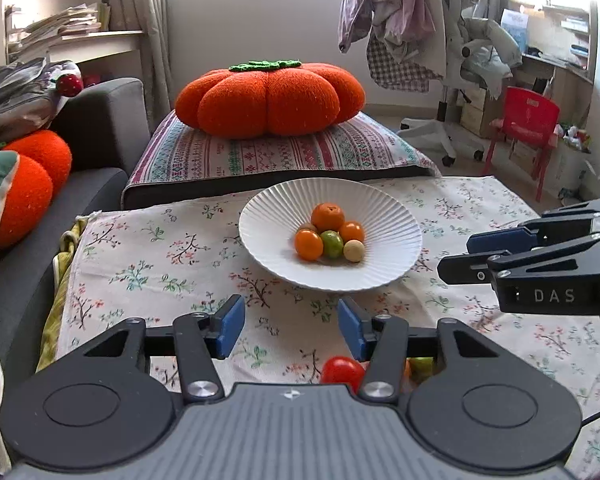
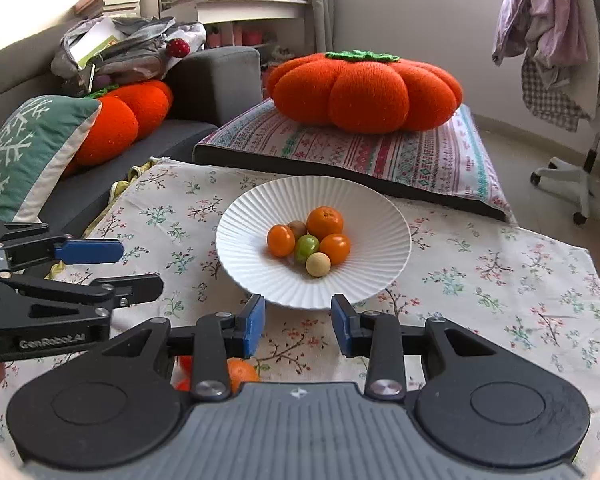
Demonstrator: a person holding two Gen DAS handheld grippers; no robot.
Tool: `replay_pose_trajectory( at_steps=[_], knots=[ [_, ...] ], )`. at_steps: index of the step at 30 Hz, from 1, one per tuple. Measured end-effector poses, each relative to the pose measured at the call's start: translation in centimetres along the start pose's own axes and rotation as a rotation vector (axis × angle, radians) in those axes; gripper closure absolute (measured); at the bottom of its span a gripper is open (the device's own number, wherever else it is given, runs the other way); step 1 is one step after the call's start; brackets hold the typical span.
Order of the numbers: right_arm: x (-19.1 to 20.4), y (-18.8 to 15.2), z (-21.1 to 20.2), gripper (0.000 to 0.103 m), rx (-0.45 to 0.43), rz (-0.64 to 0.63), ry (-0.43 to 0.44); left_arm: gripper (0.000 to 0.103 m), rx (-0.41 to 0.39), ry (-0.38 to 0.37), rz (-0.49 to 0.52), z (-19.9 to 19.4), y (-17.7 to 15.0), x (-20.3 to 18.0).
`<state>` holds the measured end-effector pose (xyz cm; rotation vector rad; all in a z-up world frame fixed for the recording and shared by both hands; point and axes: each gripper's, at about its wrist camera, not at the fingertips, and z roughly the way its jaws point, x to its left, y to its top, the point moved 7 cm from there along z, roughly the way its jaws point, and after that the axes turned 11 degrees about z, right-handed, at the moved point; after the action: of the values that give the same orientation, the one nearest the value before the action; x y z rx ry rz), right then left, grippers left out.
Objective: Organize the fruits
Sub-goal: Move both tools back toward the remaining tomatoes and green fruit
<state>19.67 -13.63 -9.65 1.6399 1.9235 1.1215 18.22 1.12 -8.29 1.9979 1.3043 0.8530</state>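
Note:
A white ribbed plate [image 1: 260, 236] [image 2: 236, 256] stands on the floral cloth and holds several small fruits: a mandarin [image 1: 328, 216] [image 2: 325, 222], two orange tomatoes, a green one [image 1: 332, 245] [image 2: 307, 249], a pale ball and a brownish one. My left gripper [image 1: 291, 328] [image 2: 140, 266] hovers in front of the plate, open, nothing between its blue pads. My right gripper [image 2: 298, 328] [image 1: 456, 256] hangs beside it, open and holding nothing as well. A red tomato [image 1: 342, 372] lies on the cloth under the left gripper, partly hidden. Beneath the right gripper an orange fruit [image 2: 240, 372] peeks out.
The floral cloth [image 1: 160, 256] covers a low surface. Behind it an orange pumpkin cushion [image 1: 270, 96] rests on a striped pillow [image 1: 260, 156]. A grey sofa [image 2: 216, 80] with cushions runs along the left. A red chair [image 1: 528, 120] and an office chair stand at the right.

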Motion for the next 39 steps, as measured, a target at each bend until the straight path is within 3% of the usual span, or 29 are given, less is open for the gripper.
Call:
replay_pose_trajectory(
  at_steps=[7, 13, 19, 27, 39],
  knots=[
    [0.8, -1.2, -2.3, 0.067, -0.011, 0.004, -0.008, 0.063, 0.0, -0.018, -0.005, -2.3, -1.5, -1.3],
    [1.4, -2.1, -4.2, 0.054, -0.027, -0.002, -0.013, 0.054, 0.001, -0.015, -0.003, -3.8, -2.5, -2.0],
    [1.7, -3.1, -5.2, 0.04, -0.027, -0.007, -0.002, 0.035, -0.001, 0.001, -0.019, -4.7, -3.0, -2.3],
    [1.2, -4.2, -5.5, 0.027, -0.01, 0.027, 0.0, 0.029, 0.025, -0.008, 0.001, -4.4, -3.8, -3.0],
    [0.7, -5.0, -4.1, 0.024, 0.032, 0.03, -0.003, 0.029, 0.083, -0.015, 0.03, -2.9, -5.4, -3.5]
  ],
)
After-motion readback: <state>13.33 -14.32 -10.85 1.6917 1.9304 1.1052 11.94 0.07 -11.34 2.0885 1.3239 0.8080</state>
